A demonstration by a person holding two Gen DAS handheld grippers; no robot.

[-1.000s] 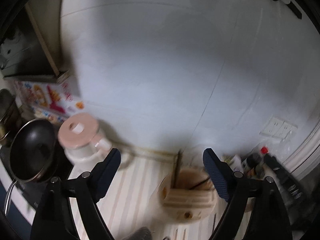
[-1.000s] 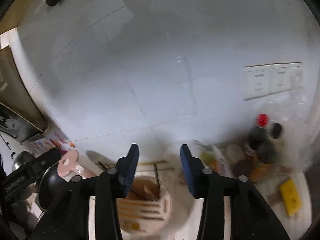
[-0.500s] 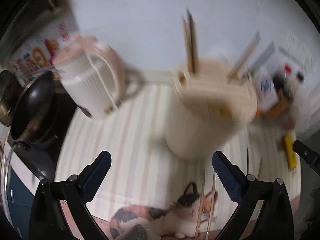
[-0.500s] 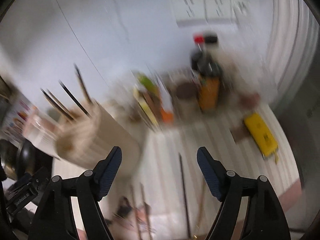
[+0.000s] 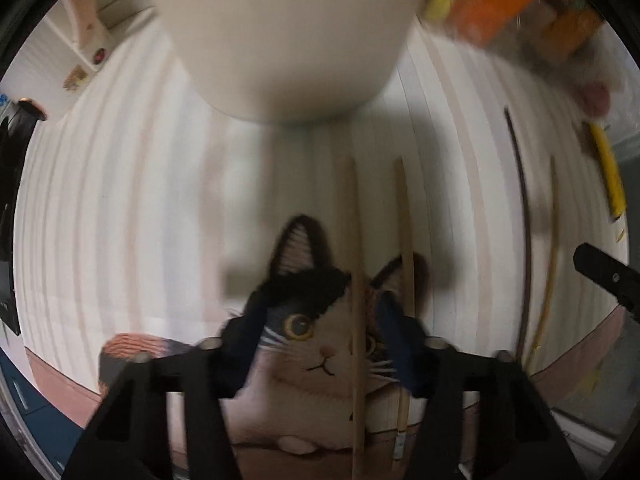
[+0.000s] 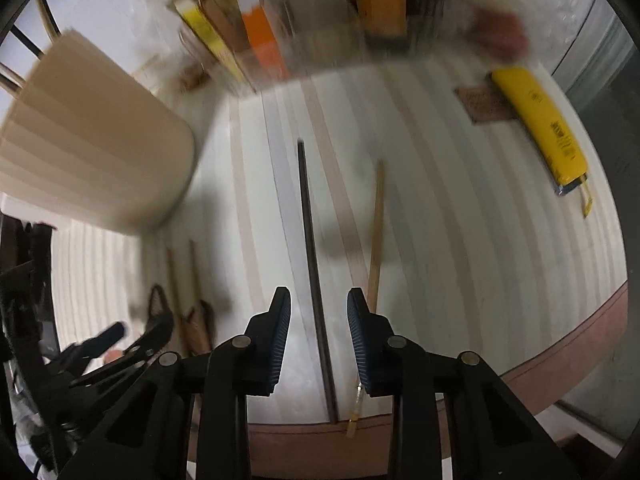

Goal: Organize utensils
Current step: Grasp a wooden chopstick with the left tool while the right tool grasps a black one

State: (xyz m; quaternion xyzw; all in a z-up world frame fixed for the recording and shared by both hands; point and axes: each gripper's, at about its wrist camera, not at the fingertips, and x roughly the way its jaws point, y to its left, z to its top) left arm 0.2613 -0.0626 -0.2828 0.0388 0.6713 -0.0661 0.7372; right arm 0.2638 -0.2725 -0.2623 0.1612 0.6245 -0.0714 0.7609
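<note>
Two pale wooden chopsticks [image 5: 352, 220] lie side by side on a striped mat with a cat print [image 5: 304, 332]. My left gripper [image 5: 322, 306] points straight down over them. Its jaws are closing, one chopstick stands between them with gaps on both sides, and the other runs by the right finger. In the right wrist view a dark chopstick [image 6: 305, 208] lies between the closing jaws of my right gripper [image 6: 318, 296], untouched. A light chopstick [image 6: 376, 232] lies just outside its right finger. The beige utensil holder [image 6: 92, 140] stands at the left with sticks in it.
Packets and bottles [image 6: 256, 36] crowd the back of the mat. A yellow flat object [image 6: 536, 120] lies at the right. The mat's brown front edge [image 6: 560, 344] is close. A white appliance [image 5: 80, 40] stands at the far left.
Both grippers tipped from facing the wall to pointing down and dropped close to the mat. Their jaws opened wide and then narrowed around the chopsticks.
</note>
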